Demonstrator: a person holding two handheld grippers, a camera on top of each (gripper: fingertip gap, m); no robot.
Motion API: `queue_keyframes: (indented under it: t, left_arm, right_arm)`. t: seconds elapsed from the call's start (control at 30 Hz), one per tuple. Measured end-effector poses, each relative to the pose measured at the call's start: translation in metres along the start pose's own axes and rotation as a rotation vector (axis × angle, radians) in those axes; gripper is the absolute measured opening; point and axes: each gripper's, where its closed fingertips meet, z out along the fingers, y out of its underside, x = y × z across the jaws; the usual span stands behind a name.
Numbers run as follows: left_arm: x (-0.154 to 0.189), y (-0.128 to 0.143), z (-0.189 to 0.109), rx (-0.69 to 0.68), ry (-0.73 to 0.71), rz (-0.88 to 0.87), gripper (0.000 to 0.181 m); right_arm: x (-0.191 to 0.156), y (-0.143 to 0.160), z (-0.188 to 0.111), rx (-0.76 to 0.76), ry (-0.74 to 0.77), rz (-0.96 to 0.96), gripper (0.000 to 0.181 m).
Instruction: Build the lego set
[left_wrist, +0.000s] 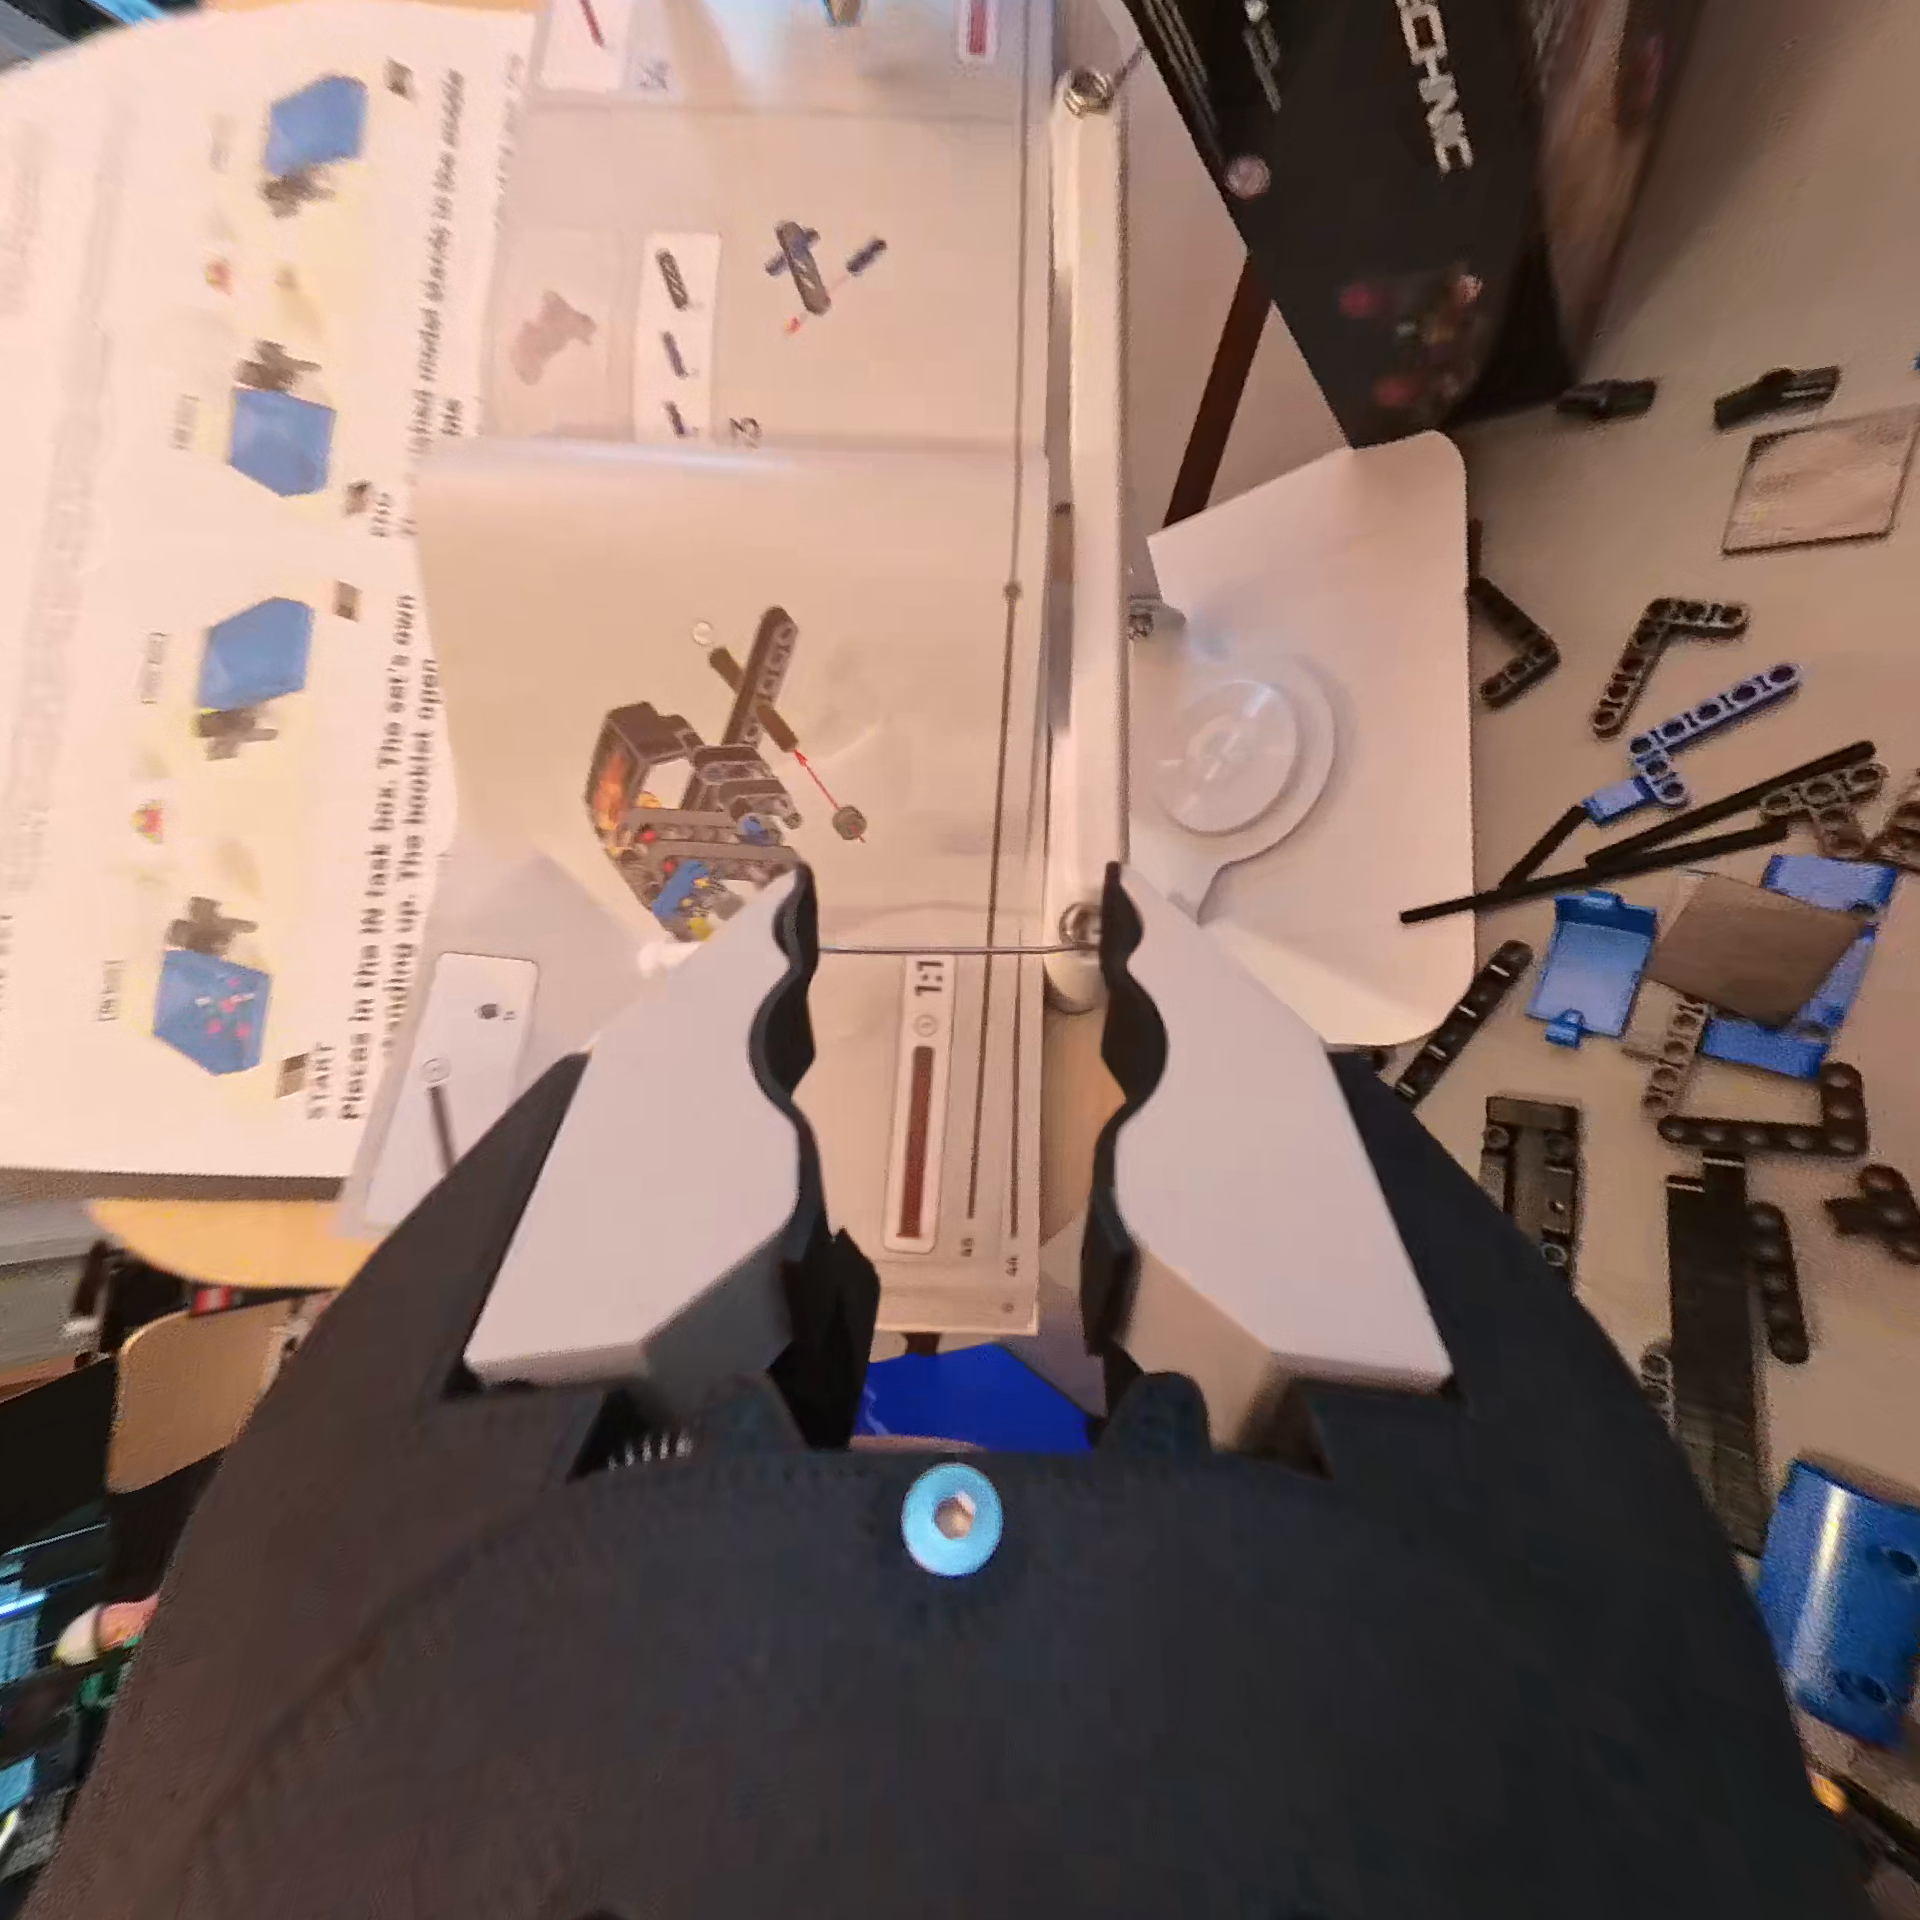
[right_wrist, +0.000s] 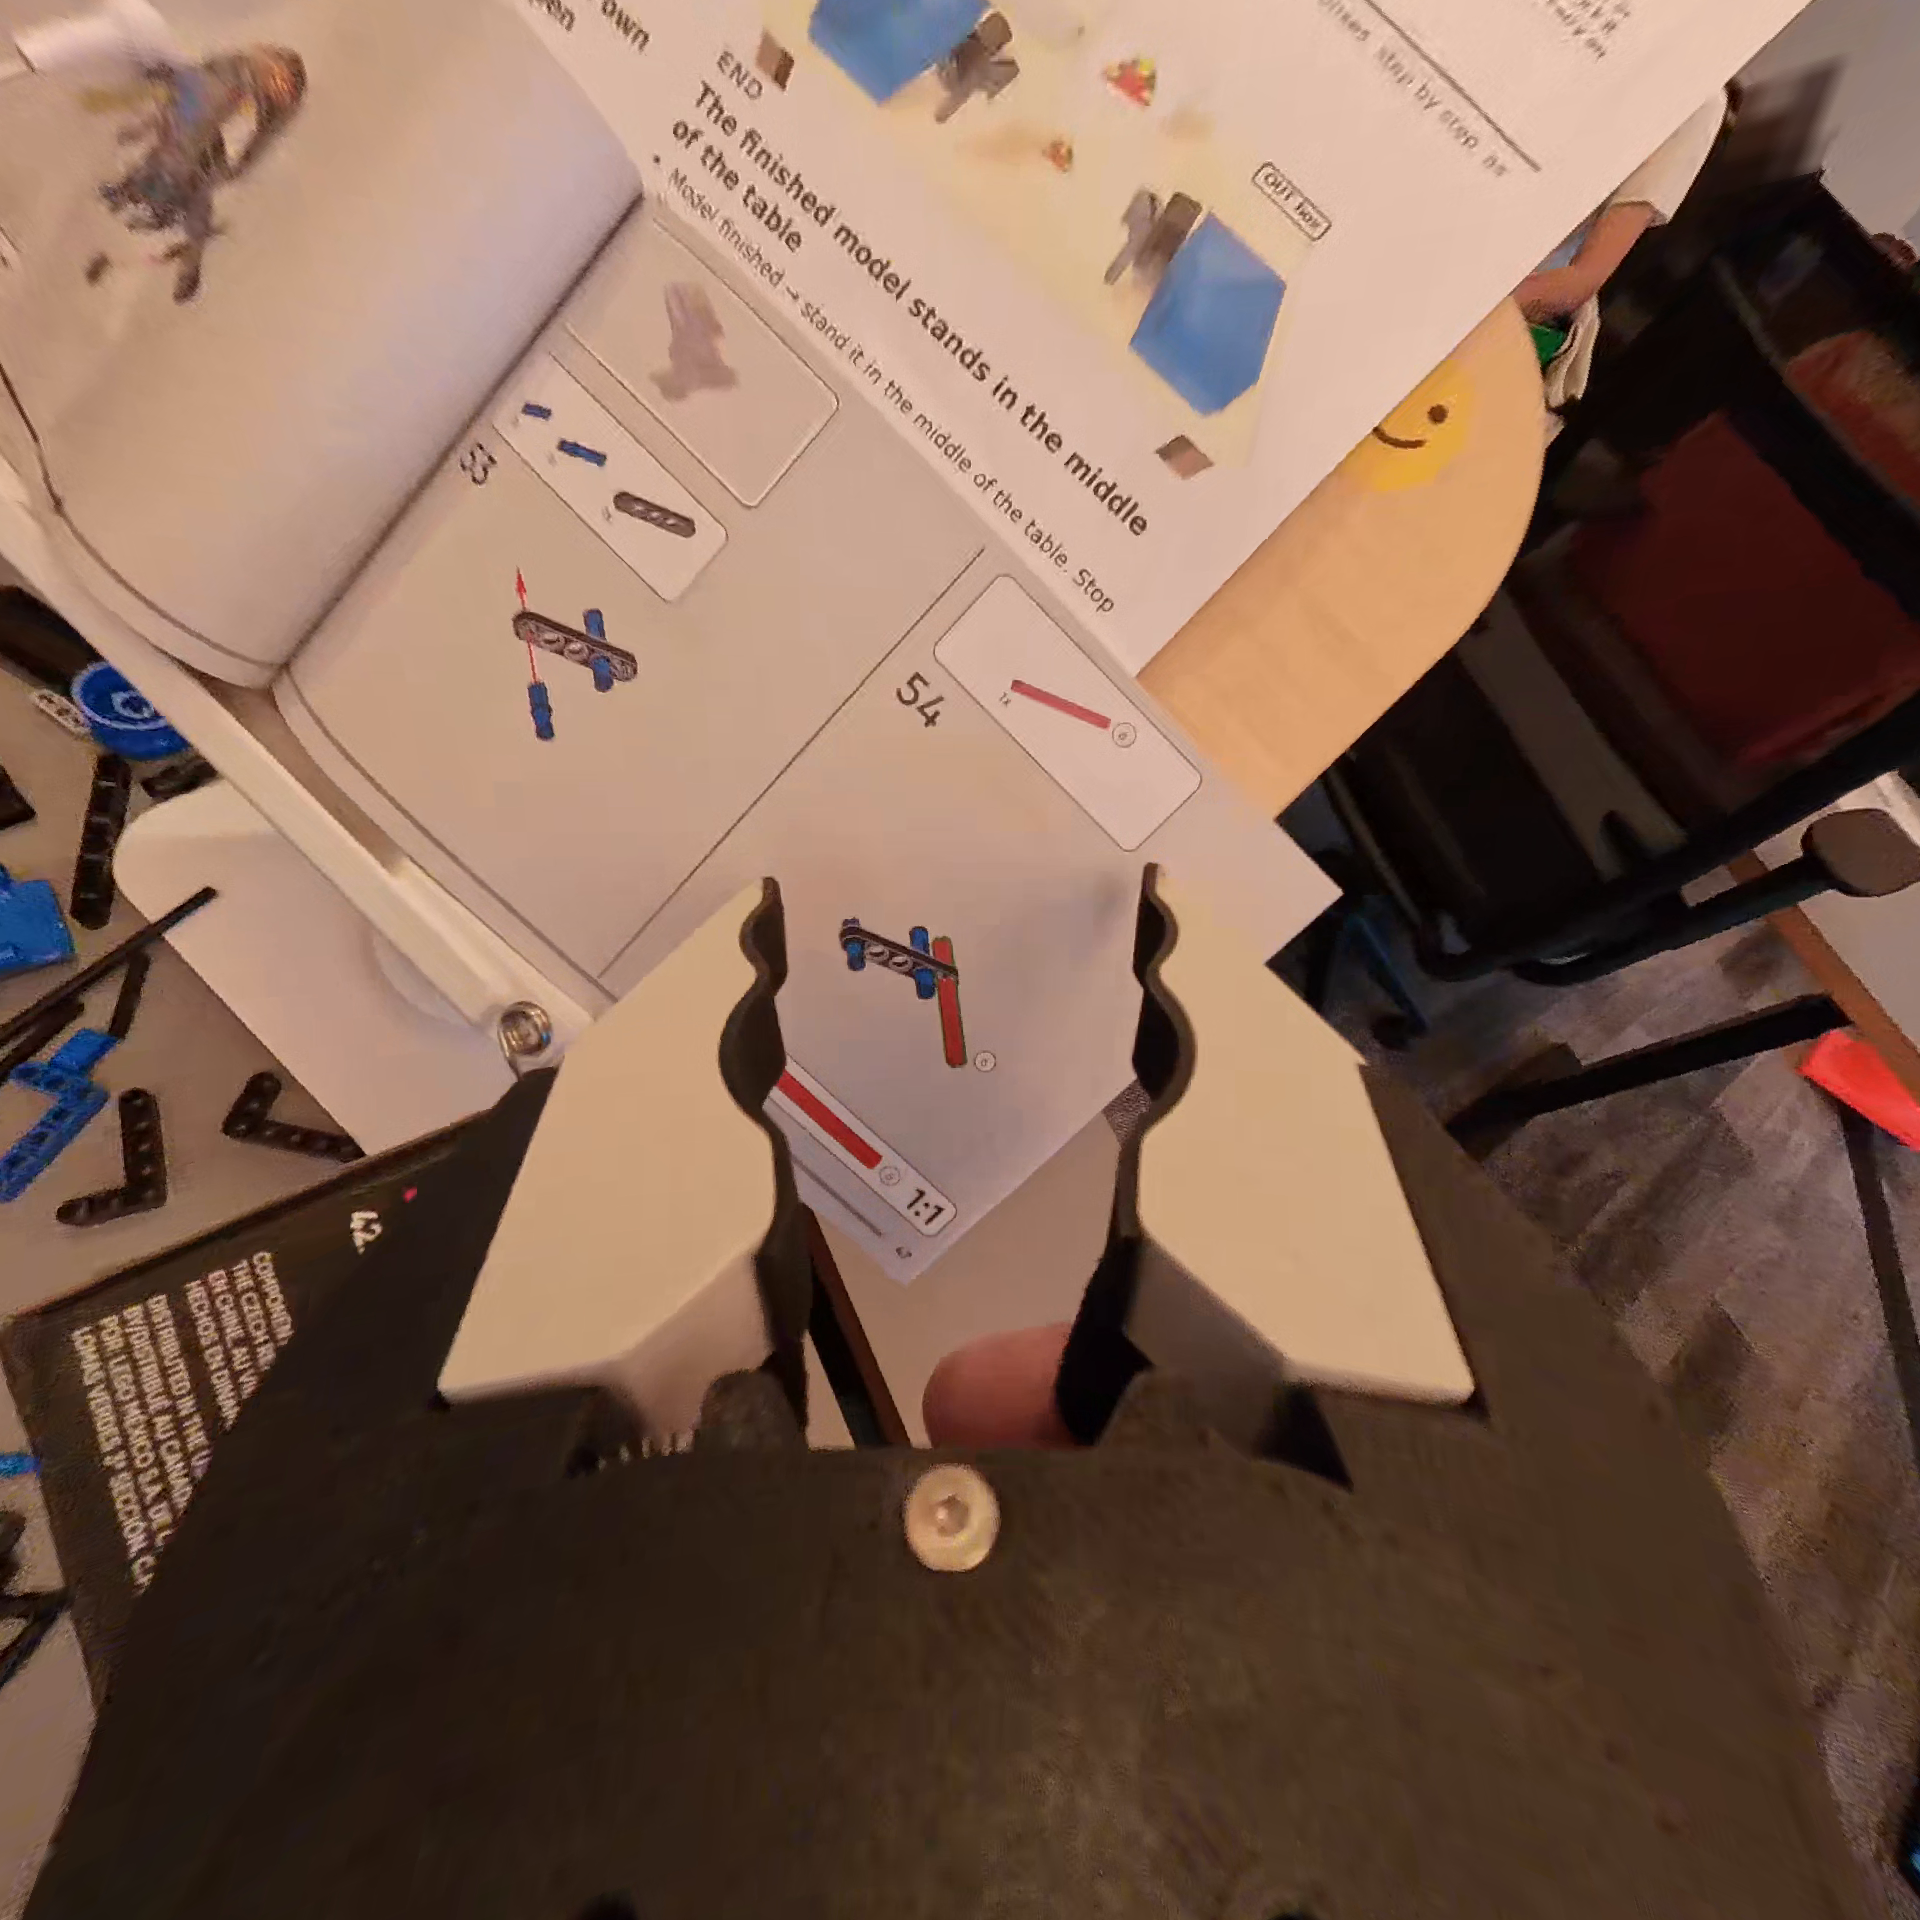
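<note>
Both grippers, left (left_wrist: 956, 914) and right (right_wrist: 956, 914), gape empty over the open instruction booklet (left_wrist: 727, 623) on its stand; long black axles (left_wrist: 1621, 831) lie slanted among loose pieces on the beige table (left_wrist: 1621, 520).

Both grippers have black printed bodies, pale grey fingers (left_wrist: 665, 1143) with wavy black pads, and one central screw.

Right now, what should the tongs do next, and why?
Probably swing the left tongs toward the loose pieces on the table. Both the left and the right tongs are open and empty, hovering over the instruction booklet, so no part is picked yet.
</note>
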Motion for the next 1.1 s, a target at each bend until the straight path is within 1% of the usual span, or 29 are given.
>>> queue_keyframes:
  t: [0.03,0.1,0.17,0.2,0.33,0.4,0.43,0.53,0.57,0.67,0.73,0.8,0.9,1.0,1.07,1.1]
  left_arm:
    - [0.005,0.004,0.004,-0.012,0.026,-0.004,0.056]
    - [0.014,0.013,0.011,-0.045,0.074,0.007,0.058]
    - [0.016,0.013,0.014,-0.041,0.078,0.008,0.059]
    - [0.016,0.013,0.014,-0.040,0.077,0.003,0.057]
    - [0.020,0.012,0.012,-0.037,0.074,-0.002,0.035]
    - [0.022,0.013,0.012,-0.042,0.056,0.019,0.033]
    - [0.024,0.013,0.011,-0.044,0.058,0.027,0.032]
    - [0.026,0.013,0.008,-0.048,0.047,0.041,0.032]
    - [0.025,0.013,0.007,-0.049,0.039,0.046,0.032]
    - [0.017,0.013,0.003,-0.047,0.011,0.050,0.034]
    - [0.016,0.013,0.003,-0.042,0.019,0.035,0.034]
    - [0.020,0.014,0.004,-0.049,0.036,0.030,0.034]
    - [0.026,0.017,0.006,-0.072,0.063,0.013,0.032]
    - [0.028,0.018,0.005,-0.079,0.053,-0.006,0.028]
    - [0.029,0.020,0.003,-0.082,0.040,-0.021,0.025]
    - [0.031,0.021,0.003,-0.077,0.036,-0.033,0.025]
  right_arm:
    - [0.000,0.002,0.002,-0.011,-0.006,-0.007,0.066]
    - [0.000,0.004,0.005,-0.023,-0.017,-0.015,0.065]
    - [0.000,0.004,0.004,-0.040,-0.025,-0.019,0.064]
    - [0.001,0.004,0.004,-0.047,-0.026,-0.026,0.061]
    - [0.003,0.007,0.002,-0.067,-0.009,-0.063,0.050]
    - [0.003,0.007,0.001,-0.062,-0.014,-0.058,0.041]
    - [0.006,0.004,-0.002,-0.045,-0.013,-0.032,0.040]
    - [0.020,-0.012,-0.016,0.060,-0.013,0.078,0.049]
    - [0.024,-0.014,-0.019,0.074,-0.010,0.092,0.054]
    - [0.028,-0.009,-0.018,0.045,0.001,0.048,0.060]
    - [0.026,-0.002,-0.012,0.007,0.000,0.016,0.065]
    - [0.022,0.002,-0.006,-0.010,-0.005,-0.006,0.065]
    - [0.019,0.009,0.002,-0.043,-0.001,-0.033,0.061]
    - [0.019,0.009,0.001,-0.040,0.007,-0.026,0.057]
    - [0.022,0.010,-0.001,-0.034,0.011,-0.026,0.041]
    - [0.023,0.010,-0.001,-0.034,0.017,-0.031,0.036]
